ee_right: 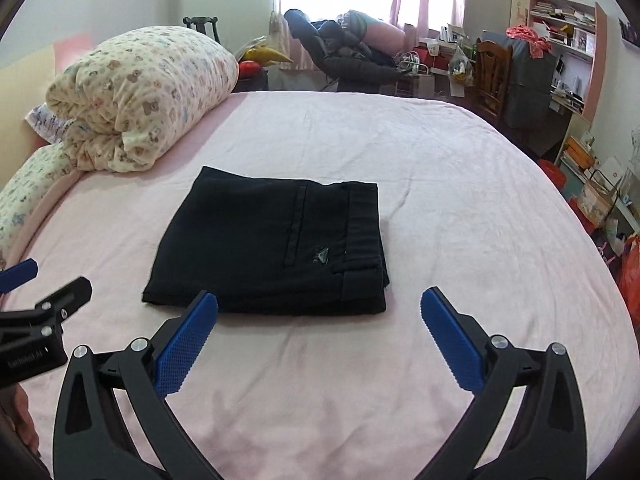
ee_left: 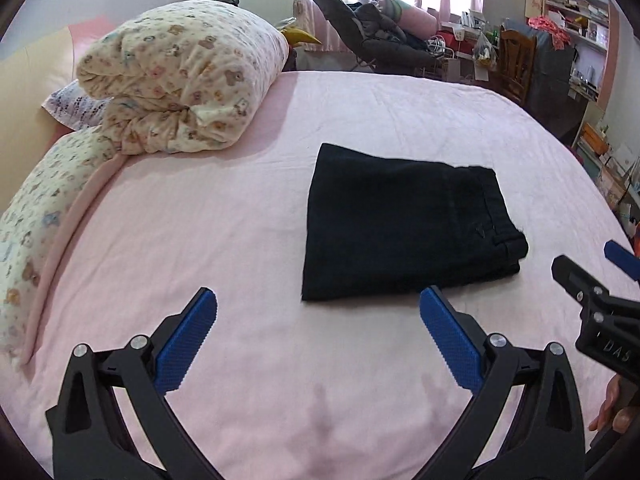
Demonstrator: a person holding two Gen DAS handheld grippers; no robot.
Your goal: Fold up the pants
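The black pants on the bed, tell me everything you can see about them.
The black pants lie folded into a flat, roughly rectangular stack on the pink sheet. The fabric looks dark, matte and woven. The waistband sits at the right edge, with a slit pocket and a small triangular emblem beside it. Nothing but the sheet touches them; both grippers are clear of them.

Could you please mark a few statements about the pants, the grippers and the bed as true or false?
1. The black pants lie folded into a compact rectangle on the pink bed sheet. True.
2. The right gripper grips the pants. False: it is open and holds nothing.
3. The left gripper is open. True.
4. The rolled, patterned quilt lies on top of the pants. False: it sits apart, by the headboard.
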